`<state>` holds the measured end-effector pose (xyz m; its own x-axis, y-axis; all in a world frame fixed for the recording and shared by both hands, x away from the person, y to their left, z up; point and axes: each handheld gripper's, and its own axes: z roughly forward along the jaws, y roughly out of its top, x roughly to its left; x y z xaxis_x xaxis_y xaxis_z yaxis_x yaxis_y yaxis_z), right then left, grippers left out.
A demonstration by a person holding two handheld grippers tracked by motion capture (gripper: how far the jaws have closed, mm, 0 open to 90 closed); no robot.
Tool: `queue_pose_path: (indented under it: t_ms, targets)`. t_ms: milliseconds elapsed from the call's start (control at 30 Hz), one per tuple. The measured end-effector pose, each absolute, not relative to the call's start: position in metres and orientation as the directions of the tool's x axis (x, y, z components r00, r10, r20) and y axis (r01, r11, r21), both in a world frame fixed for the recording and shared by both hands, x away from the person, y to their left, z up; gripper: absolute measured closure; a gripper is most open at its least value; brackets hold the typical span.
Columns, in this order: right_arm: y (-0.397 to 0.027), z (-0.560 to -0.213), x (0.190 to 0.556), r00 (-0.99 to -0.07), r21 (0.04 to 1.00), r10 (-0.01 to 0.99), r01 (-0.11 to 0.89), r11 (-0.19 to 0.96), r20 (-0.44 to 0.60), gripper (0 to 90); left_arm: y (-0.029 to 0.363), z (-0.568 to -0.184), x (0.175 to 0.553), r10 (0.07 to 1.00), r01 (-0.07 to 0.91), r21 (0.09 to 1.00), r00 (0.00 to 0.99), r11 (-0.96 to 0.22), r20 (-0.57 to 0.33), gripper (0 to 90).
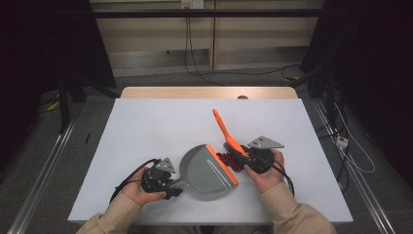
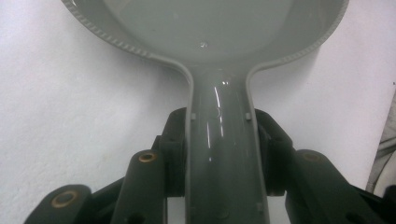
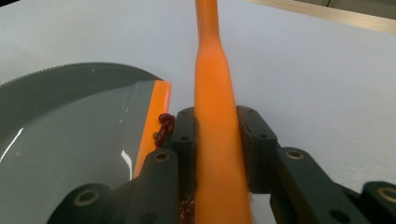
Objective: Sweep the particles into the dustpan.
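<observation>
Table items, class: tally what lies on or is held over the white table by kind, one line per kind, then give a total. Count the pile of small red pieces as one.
Grey dustpan with orange lip: 1
Orange brush: 1
Pile of small red pieces: 1
Hand-held grippers: 2, left gripper and right gripper
Total: 5

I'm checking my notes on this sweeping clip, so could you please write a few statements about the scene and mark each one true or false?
1. The left gripper is shut on the grey dustpan's handle. True.
2. The right gripper holds a blue brush. False: it is shut on the orange brush handle.
3. The small dark red pieces lie beside the dustpan's orange lip. True.
4. The dustpan is heaped full of pieces. False: its grey inside looks bare.
5. The table has a white top. True.
</observation>
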<state>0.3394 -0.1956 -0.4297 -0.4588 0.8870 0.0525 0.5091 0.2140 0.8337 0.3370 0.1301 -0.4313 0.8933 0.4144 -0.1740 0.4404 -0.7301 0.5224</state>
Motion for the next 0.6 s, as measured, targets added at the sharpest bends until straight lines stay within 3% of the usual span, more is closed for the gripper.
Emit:
queue_pose_path:
  t_ms: [600]
  targets:
    - [-0.182,-0.43,0.336,-0.443,0.838,0.891,0.521,0.162,0.103,71.0,0.121,-0.431,0.339,0.413,0.441,0.513,0.894,-0.737,-0.174,61.8]
